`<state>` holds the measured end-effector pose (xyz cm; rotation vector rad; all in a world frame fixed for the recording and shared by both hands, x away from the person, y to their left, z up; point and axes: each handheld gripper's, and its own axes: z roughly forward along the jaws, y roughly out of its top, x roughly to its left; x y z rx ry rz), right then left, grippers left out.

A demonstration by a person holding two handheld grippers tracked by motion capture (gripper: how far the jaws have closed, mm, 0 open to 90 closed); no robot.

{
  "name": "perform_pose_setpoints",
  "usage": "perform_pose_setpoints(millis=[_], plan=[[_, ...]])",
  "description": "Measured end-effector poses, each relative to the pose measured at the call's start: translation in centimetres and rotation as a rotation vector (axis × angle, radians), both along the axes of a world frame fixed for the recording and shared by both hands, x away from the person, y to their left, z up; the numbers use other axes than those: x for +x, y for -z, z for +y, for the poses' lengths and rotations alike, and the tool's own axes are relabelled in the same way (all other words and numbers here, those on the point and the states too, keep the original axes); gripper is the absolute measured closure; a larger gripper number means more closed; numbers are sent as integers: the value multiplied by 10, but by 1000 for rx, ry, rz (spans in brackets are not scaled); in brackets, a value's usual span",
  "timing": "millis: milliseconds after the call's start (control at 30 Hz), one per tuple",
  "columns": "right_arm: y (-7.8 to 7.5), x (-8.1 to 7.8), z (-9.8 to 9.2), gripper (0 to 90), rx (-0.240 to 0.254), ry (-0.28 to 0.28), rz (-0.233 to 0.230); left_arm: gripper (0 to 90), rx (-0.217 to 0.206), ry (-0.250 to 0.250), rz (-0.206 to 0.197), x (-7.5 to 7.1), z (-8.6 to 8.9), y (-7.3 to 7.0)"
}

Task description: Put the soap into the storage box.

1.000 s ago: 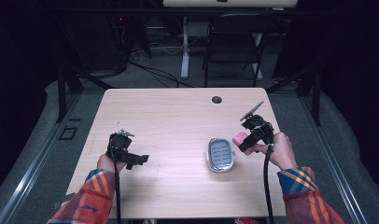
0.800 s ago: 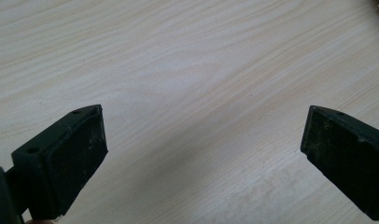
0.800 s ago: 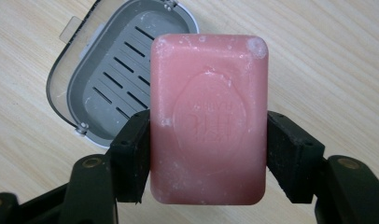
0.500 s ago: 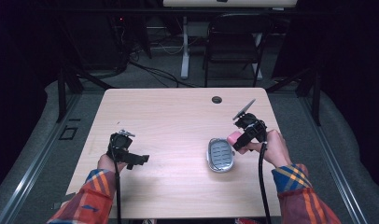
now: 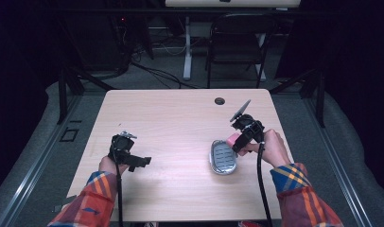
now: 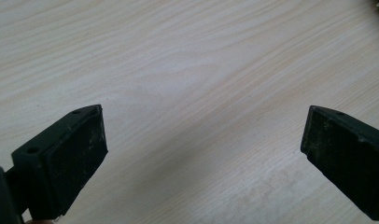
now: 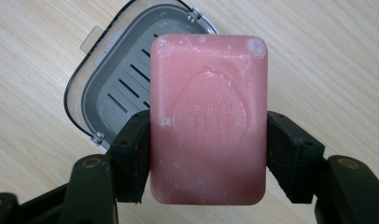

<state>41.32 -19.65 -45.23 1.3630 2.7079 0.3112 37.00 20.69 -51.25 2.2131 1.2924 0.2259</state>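
Note:
A pink bar of soap (image 7: 208,119) is clamped between the two black jaws of my right gripper (image 7: 208,154), which is shut on its long sides. Below it lies a grey slotted soap dish (image 7: 117,79) with a clear rim. From above, the right gripper (image 5: 238,140) holds the soap (image 5: 233,138) just over the right end of the soap dish (image 5: 222,157) on the wooden table (image 5: 180,123). My left gripper (image 5: 135,160) rests at the table's left front, open, its jaws wide apart over bare wood (image 6: 201,93).
A small dark round grommet (image 5: 220,100) sits near the table's far edge. Behind the table stand a dark chair (image 5: 237,42) and a white desk leg (image 5: 187,47), with cables on the floor.
My right gripper has carried the soap leftward, from beside the dish to over its right end. The left gripper has stayed in place.

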Motion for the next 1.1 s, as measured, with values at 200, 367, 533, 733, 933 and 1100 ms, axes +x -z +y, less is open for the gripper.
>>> perform_pose_setpoints(millis=[200,367,533,733,933,1100], plan=[[3,6,11,372,-53,-23,18,2,-1,0,-1,0,0,0],[8,8,16,372,-58,-23,29,3,0,-1,2,0,1,0],[15,9,25,372,-79,-18,34,3,-1,1,2,0,0,0],[22,12,35,371,-116,-16,50,2,-2,1,2,0,0,0],[32,13,41,371,-120,-5,55,3,-6,1,6,1,0,0],[33,12,48,370,-139,-9,60,3,-4,6,7,3,-3,0]])
